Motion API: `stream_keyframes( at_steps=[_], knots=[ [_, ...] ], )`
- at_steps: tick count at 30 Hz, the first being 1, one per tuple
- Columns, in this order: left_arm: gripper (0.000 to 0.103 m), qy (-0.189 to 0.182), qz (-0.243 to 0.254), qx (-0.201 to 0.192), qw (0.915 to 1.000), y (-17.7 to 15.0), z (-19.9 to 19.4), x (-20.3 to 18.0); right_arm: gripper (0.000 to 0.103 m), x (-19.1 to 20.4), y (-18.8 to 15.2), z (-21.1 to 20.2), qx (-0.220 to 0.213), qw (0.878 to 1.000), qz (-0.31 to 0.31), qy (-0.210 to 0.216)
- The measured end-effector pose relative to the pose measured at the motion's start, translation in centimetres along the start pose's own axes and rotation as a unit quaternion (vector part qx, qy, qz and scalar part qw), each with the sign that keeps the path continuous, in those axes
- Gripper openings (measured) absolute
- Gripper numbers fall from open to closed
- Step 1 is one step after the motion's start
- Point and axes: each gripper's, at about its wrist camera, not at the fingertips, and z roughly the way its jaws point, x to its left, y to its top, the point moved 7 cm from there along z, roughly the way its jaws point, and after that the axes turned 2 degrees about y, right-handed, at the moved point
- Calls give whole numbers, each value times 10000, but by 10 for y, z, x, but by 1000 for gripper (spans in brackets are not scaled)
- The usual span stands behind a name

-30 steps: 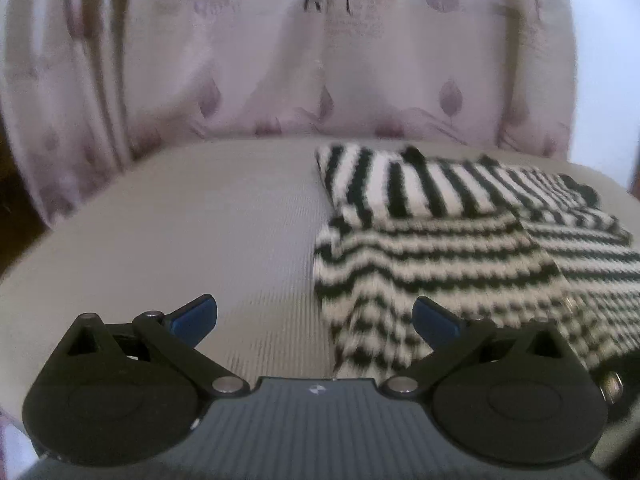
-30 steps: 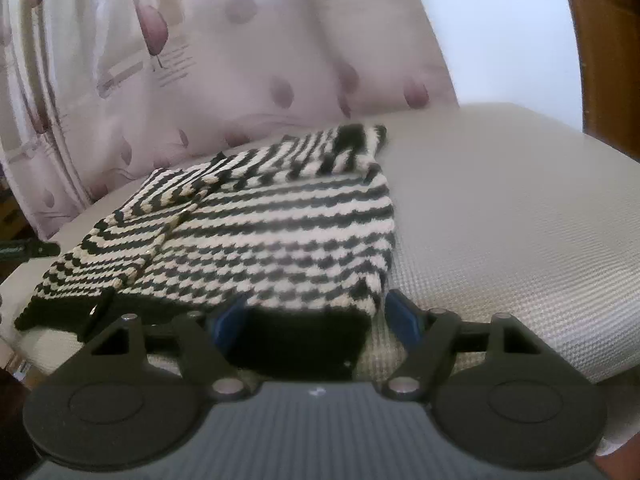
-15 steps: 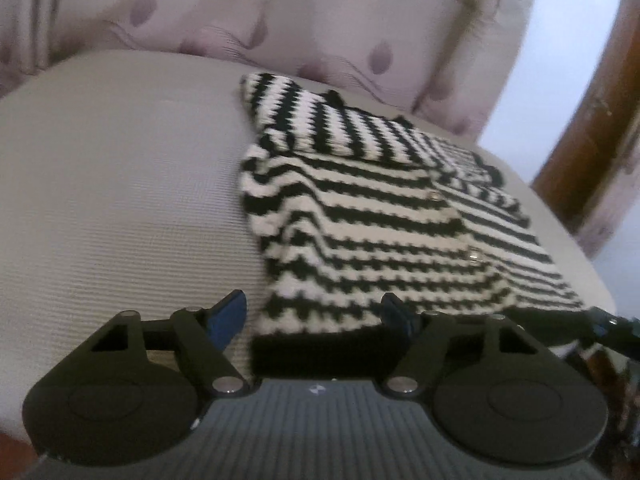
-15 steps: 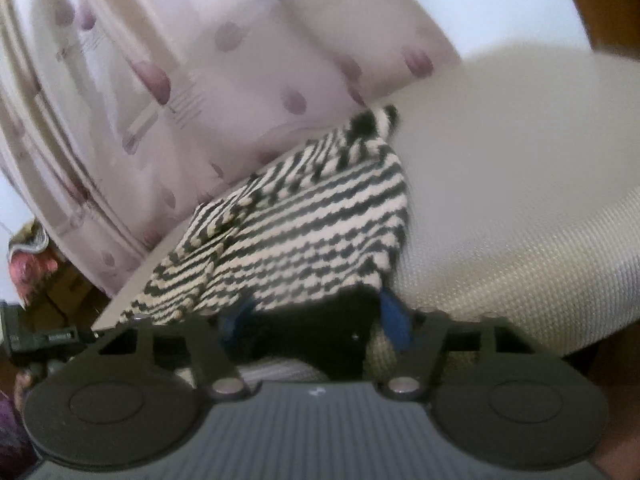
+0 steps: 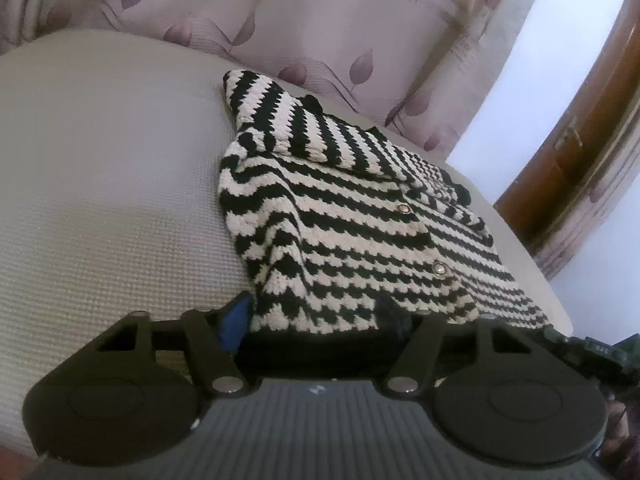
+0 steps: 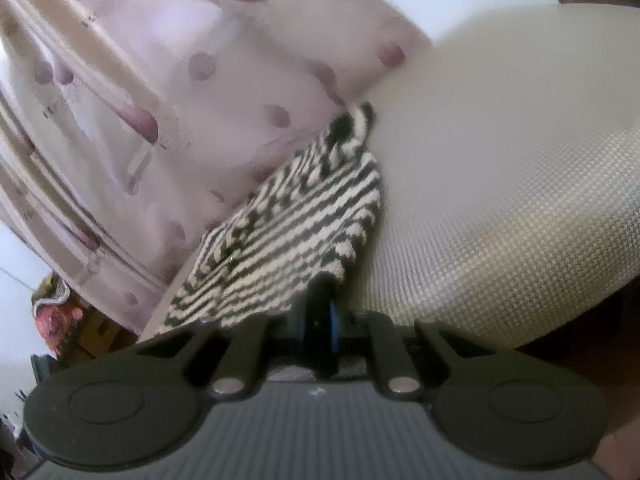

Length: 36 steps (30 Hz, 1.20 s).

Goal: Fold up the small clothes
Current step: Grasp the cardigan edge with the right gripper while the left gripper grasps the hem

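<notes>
Left wrist view: left gripper [image 5: 316,316] spread wide around hem of striped knit cardigan [image 5: 352,220], frame centre, on grey cushion [image 5: 100,184] | right gripper [image 6: 320,320] pinched onto cardigan's corner, lower centre.

Chunky knit cardigan [image 5: 340,216], black and cream yarn, rough nubbly surface; small shiny metallic buttons [image 5: 405,209]. Woven cushion cover [image 5: 100,200], fine waffle texture, matt. Thin printed curtain [image 5: 280,20], smooth cloth. Matt black plastic left gripper [image 5: 316,320], ribbed grey housing. Glossy brown wooden door frame [image 5: 580,128].
</notes>
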Motion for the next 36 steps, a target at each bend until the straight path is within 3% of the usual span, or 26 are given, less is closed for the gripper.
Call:
stream_keyframes(
  at_steps=[6,10,11,12,13,14,17,19,20,21,22,23,24,27,30,34,35,36],
  knots=[
    [103,-90,196,52,9998,-1,7,-9,21,-9,-1,10,90,9988,452,140],
    [97,-17,328,98,9994,-1,13,-15,21,-6,-1,21,90,9990,414,108],
    [77,28,371,92,9993,-1,14,-17,21,-4,-1,24,91,9993,353,69],
    [40,175,419,104,9989,-2,15,-17,15,-2,-1,28,106,9996,268,0],
    [24,419,438,144,9981,-1,15,-15,9,-2,0,30,115,9997,178,-158],
    [16,551,329,193,9978,-1,15,-12,9,-1,0,31,116,9996,128,-204],
    [16,497,-182,41,9986,5,-5,-5,8,3,5,17,2,9998,78,-182],
    [21,612,-188,-4,9979,4,-17,-4,8,7,8,2,-63,9999,70,-90],
    [35,631,-229,14,9977,3,-19,-2,8,8,9,-3,-64,9999,31,-107],
    [58,724,-239,2,9971,0,-20,1,8,6,9,-6,-59,9998,-23,-182],
    [69,847,-199,-40,9962,0,-20,4,8,3,8,-6,-22,9996,-38,-264],
    [87,929,-126,-88,9956,-1,-21,6,8,-2,6,-5,27,9995,14,-327],
    [94,938,-99,-90,9955,0,-20,7,8,-8,4,-3,65,9992,123,-371],
    [98,705,-360,46,9968,-1,-16,11,8,-12,0,1,63,9991,203,-370],
    [100,575,-252,234,9978,1,-7,7,8,-10,2,1,-1,9992,230,-323],
    [92,61,-249,515,9983,2,7,-7,8,-14,13,-10,-229,9987,360,-289],
    [76,-50,-307,533,9981,4,11,-9,8,-15,15,-11,-233,9986,326,-345],
    [43,-64,-368,543,9978,4,14,-9,8,-14,17,-9,-213,9986,314,-376]
  ],
)
